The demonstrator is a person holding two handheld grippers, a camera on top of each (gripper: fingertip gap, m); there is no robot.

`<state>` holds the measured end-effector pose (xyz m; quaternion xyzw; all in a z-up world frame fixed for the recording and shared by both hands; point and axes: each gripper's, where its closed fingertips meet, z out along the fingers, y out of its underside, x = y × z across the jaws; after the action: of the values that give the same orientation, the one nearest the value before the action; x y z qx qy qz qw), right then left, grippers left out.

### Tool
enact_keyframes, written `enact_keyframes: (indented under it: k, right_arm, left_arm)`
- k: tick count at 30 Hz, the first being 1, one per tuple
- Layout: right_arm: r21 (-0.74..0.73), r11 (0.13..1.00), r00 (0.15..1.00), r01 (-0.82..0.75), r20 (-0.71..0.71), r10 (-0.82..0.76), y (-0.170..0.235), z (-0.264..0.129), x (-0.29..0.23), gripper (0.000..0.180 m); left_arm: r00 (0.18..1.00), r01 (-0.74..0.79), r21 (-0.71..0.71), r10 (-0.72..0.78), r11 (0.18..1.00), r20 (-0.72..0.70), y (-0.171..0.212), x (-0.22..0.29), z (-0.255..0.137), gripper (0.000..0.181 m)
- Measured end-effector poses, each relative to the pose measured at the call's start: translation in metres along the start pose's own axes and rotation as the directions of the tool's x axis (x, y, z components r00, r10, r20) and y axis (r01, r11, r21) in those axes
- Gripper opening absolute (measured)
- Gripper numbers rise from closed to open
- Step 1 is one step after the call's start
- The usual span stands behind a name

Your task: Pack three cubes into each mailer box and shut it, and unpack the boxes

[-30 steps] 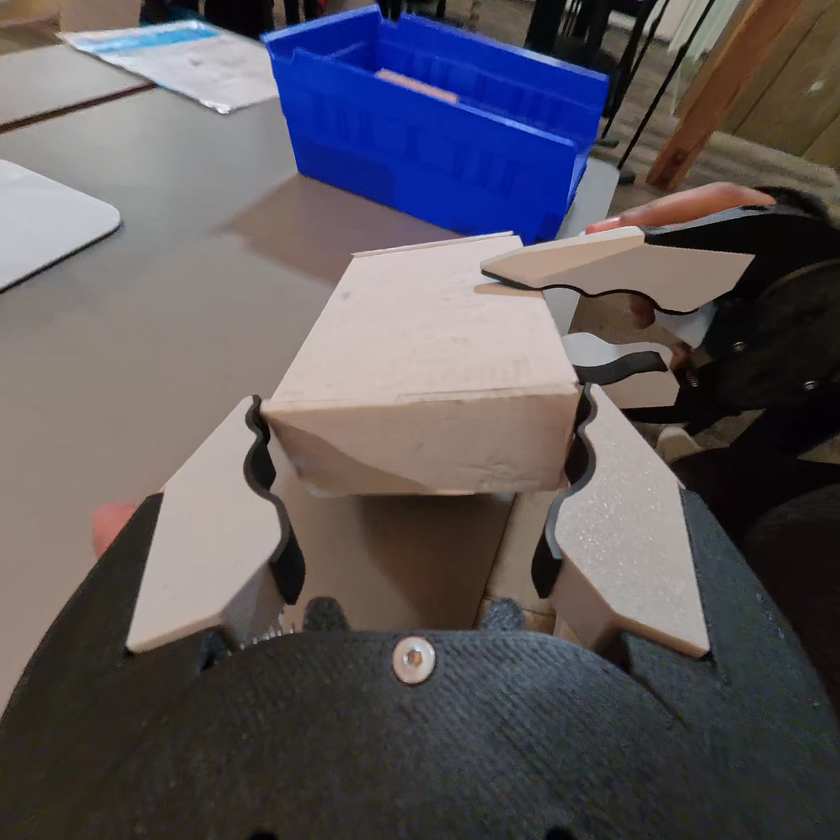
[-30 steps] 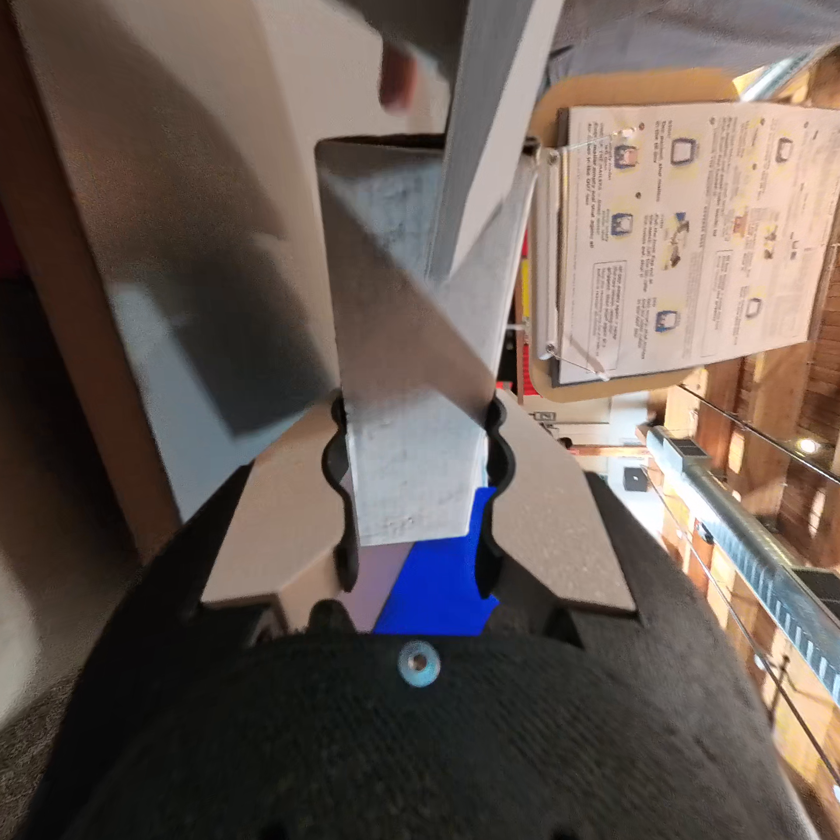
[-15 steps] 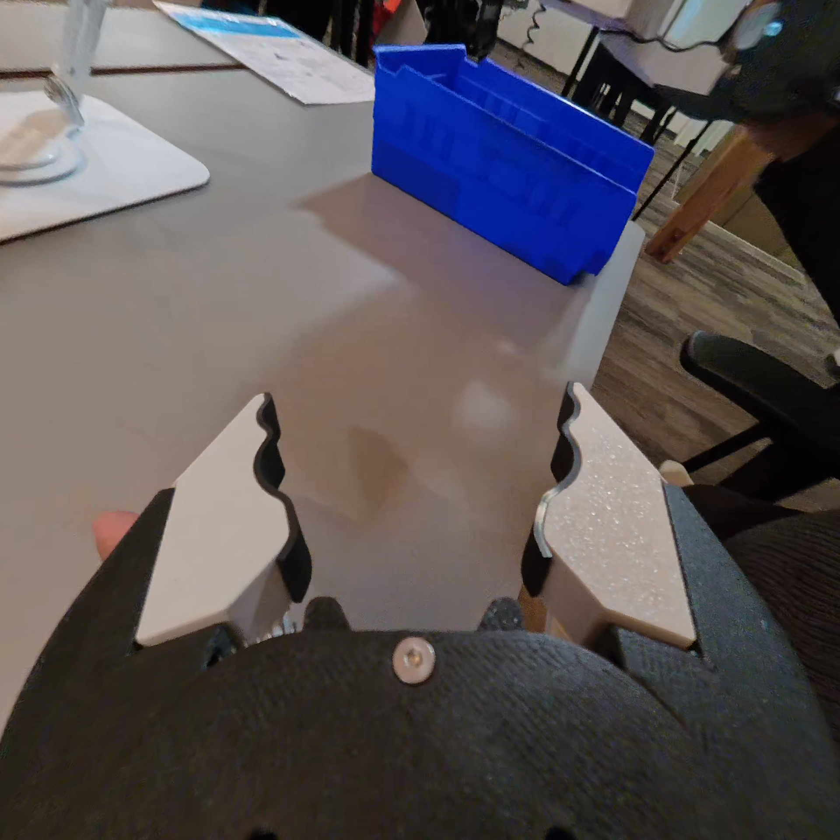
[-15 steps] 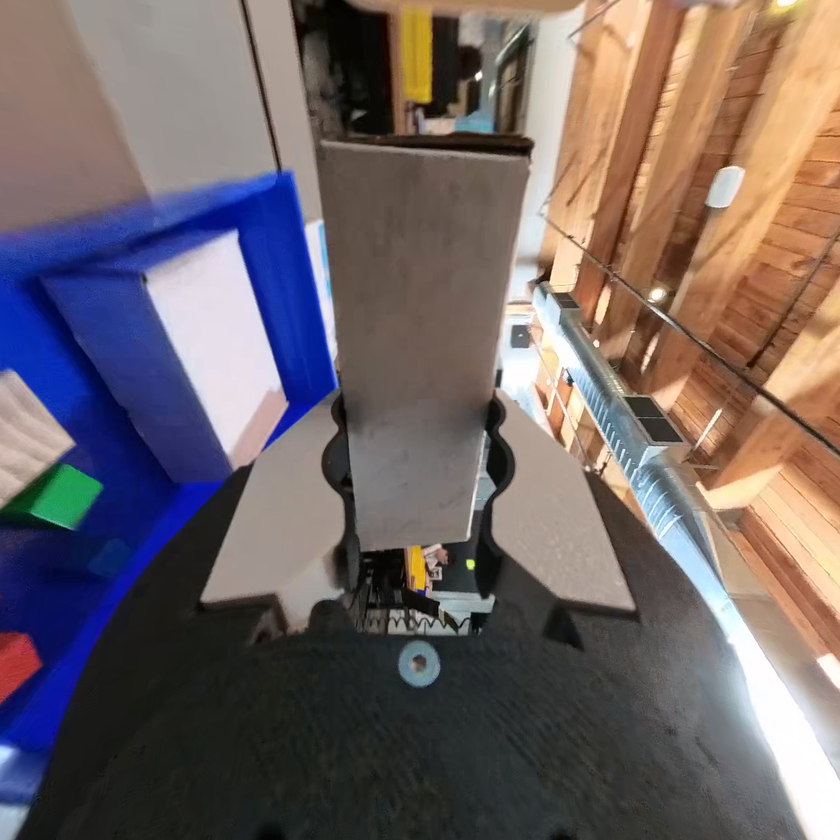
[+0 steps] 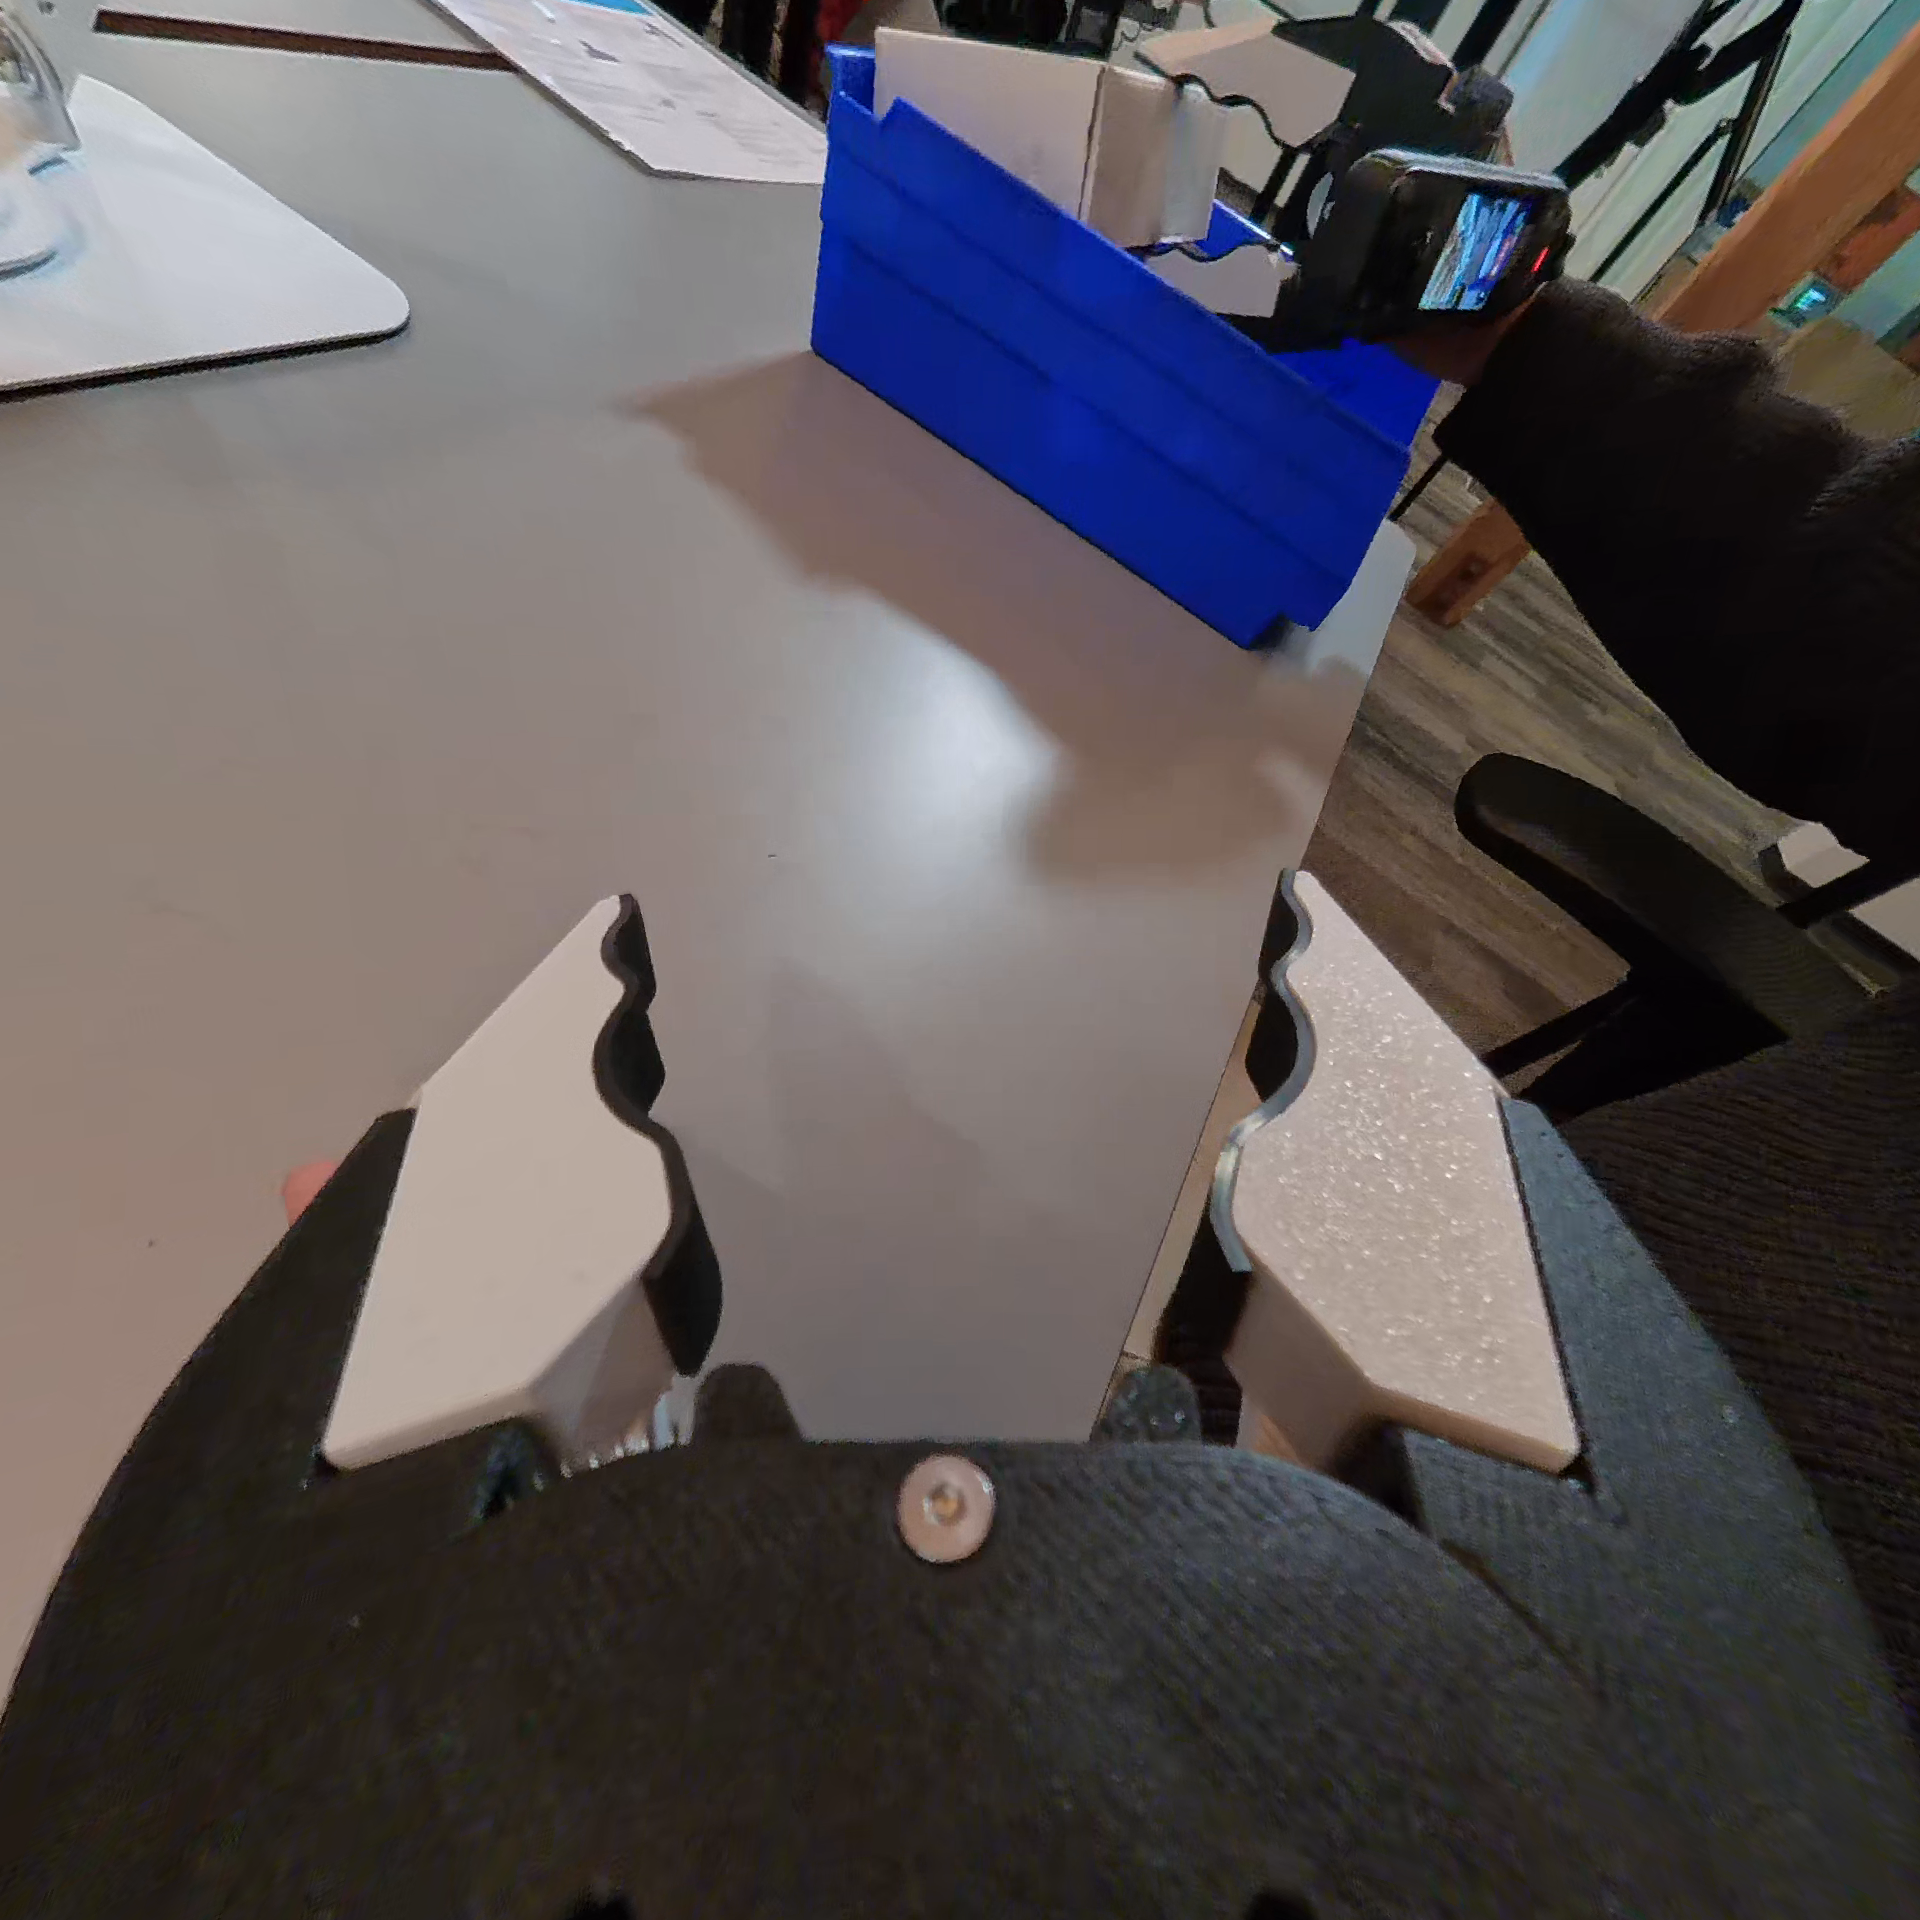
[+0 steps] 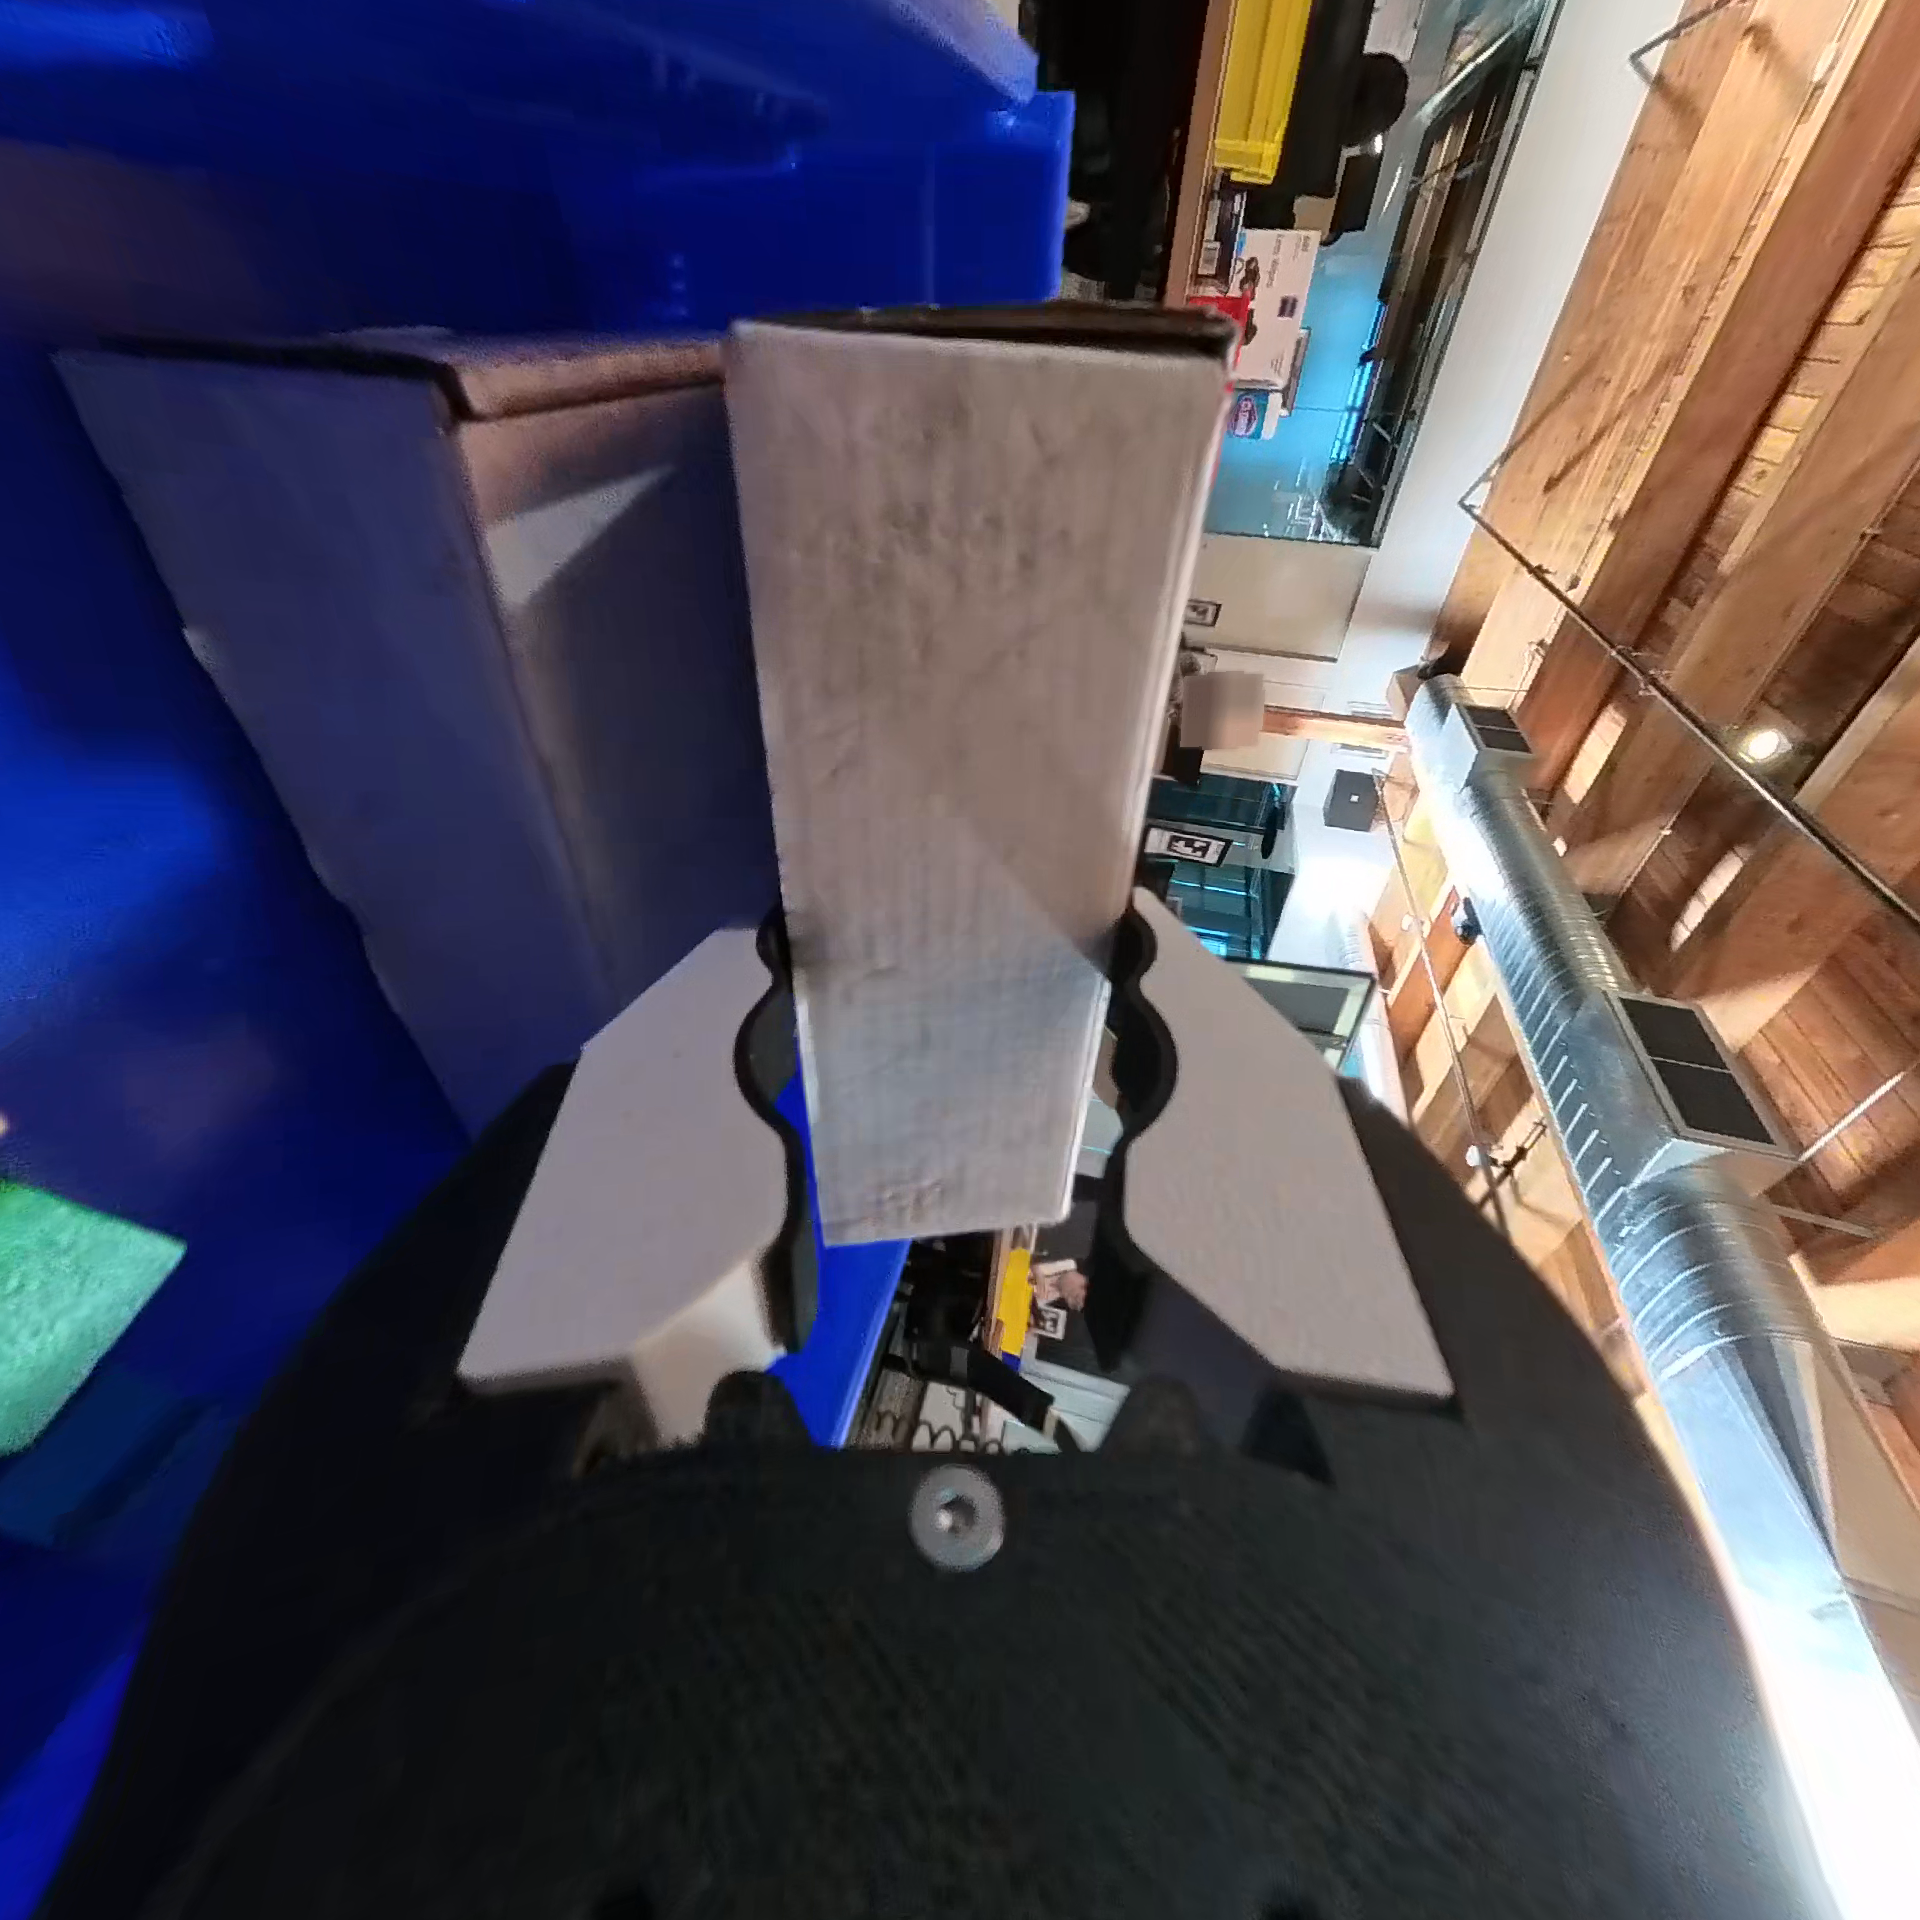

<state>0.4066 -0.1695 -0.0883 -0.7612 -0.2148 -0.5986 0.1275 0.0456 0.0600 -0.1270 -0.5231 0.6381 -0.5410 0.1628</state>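
Right gripper (image 6: 951, 1049) pinches a closed mailer box (image 6: 966, 727) over the blue bin (image 5: 1091, 364). Stiff, probably light cardboard; hold its short end. Left gripper (image 5: 951, 1081) spread, empty, above the tabletop (image 5: 520, 623).

Your left wrist view is evenly lit from overhead and fairly bright; a pale sheen of glare lies on the grey table (image 5: 520, 644) near its right edge, and the blue bin (image 5: 1091, 384) throws a soft brownish shadow toward the near left; the bin's near corner is smeared by motion blur, while the fingers (image 5: 1382, 1164) close to you are sharp; straight edges bow outward toward the frame borders. Your right wrist view is dimmer on the left, where the bin wall (image 6: 156, 727) and the green cube (image 6: 62, 1320) blur; strong light burns out the lower right corner; the box (image 6: 956, 727) face looks slightly soft.
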Motion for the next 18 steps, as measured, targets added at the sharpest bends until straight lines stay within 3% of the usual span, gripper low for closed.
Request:
enact_keyframes:
  k: [5, 7, 13, 18]
  right_arm:
    - [-0.015, 1.0, 1.0, -0.025, 0.008, 0.025, 0.0, -0.001, -0.004, 0.061]
    - [-0.033, 0.999, 0.999, -0.031, 0.029, 0.032, 0.001, -0.003, -0.007, 0.079]
    - [-0.145, 0.989, 0.996, -0.036, 0.077, 0.048, 0.025, -0.023, -0.004, 0.107]
    - [-0.143, 0.982, 0.985, -0.126, 0.102, 0.141, 0.032, -0.043, -0.009, 0.101]
  left_arm:
    - [1.0, 0.005, -0.002, -0.005, 1.0, 0.003, 0.003, 0.001, 0.0, 0.116]
    - [1.0, 0.003, -0.011, -0.003, 1.0, 0.007, 0.005, 0.001, 0.001, 0.116]
    - [1.0, -0.012, -0.046, 0.011, 0.999, -0.017, 0.013, 0.012, 0.007, 0.116]
    - [0.999, 0.012, -0.031, -0.013, 0.999, -0.039, 0.012, 0.016, 0.007, 0.115]
